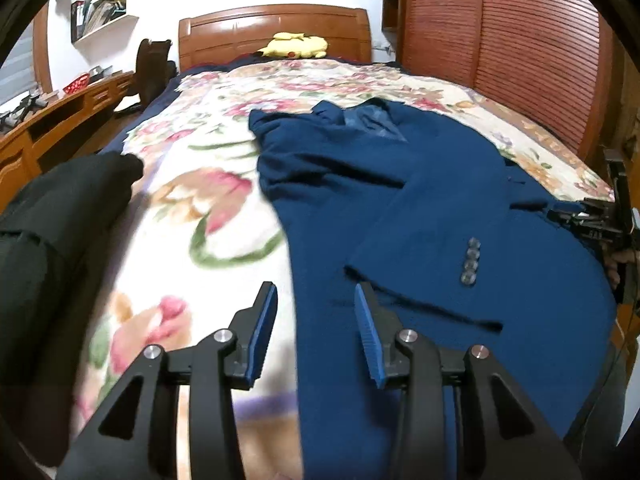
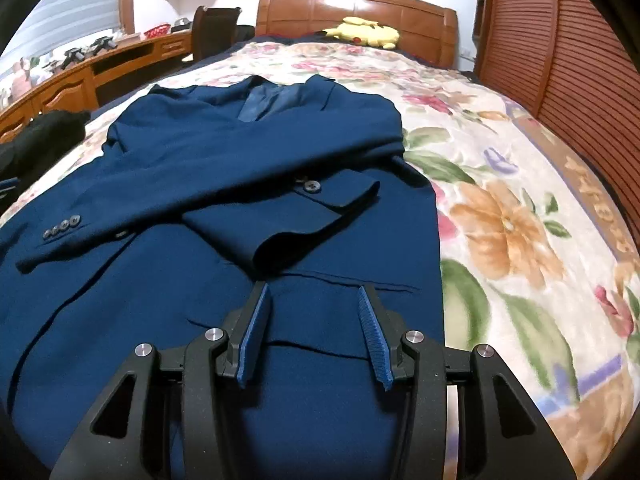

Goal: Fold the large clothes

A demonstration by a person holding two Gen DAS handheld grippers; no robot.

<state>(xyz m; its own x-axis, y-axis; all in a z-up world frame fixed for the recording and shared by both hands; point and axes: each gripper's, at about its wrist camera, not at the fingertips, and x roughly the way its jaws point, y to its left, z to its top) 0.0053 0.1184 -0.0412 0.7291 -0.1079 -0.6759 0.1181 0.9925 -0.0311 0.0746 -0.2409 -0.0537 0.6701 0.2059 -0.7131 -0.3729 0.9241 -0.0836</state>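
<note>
A dark blue suit jacket (image 2: 224,152) lies flat on the floral bedspread (image 2: 500,208), collar toward the headboard and both sleeves crossed over its front. One cuff with several buttons (image 1: 470,260) rests on the jacket's lower left part. My left gripper (image 1: 316,292) hovers open over the jacket's left edge (image 1: 320,240), with nothing between its blue pads. My right gripper (image 2: 314,288) is open above the jacket's lower front, just below the other sleeve's cuff (image 2: 304,240), and holds nothing. The right gripper (image 1: 592,220) also shows at the far right of the left wrist view.
A black garment (image 1: 60,216) lies bunched at the bed's left side. A yellow plush toy (image 2: 368,32) sits by the wooden headboard (image 2: 356,4). A wooden desk (image 2: 100,68) and dark chair (image 2: 214,28) stand left; slatted wooden doors (image 2: 560,60) run along the right.
</note>
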